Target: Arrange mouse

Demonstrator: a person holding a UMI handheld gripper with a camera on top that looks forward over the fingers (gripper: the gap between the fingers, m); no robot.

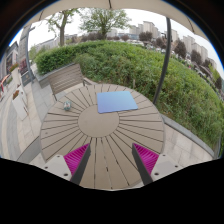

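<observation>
**Approach stage, nothing gripped**

Jaws released, empty; gripper [111,160] over near edge of round slatted worktop [60,130]. Blue mat [117,101] at far side. Small pale item [67,104] left of mat, prob. the mouse, unconfirmed. Next: advance, straddle item, clamp, shift to mat.

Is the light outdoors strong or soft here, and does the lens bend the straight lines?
In the gripper view, daylight is soft and even, without hard shadows on the round slatted wooden table; the fisheye lens curves its slats and the distant buildings. The blue rectangular mat shows no glare. The gripper is open, with nothing between its fingers.
</observation>
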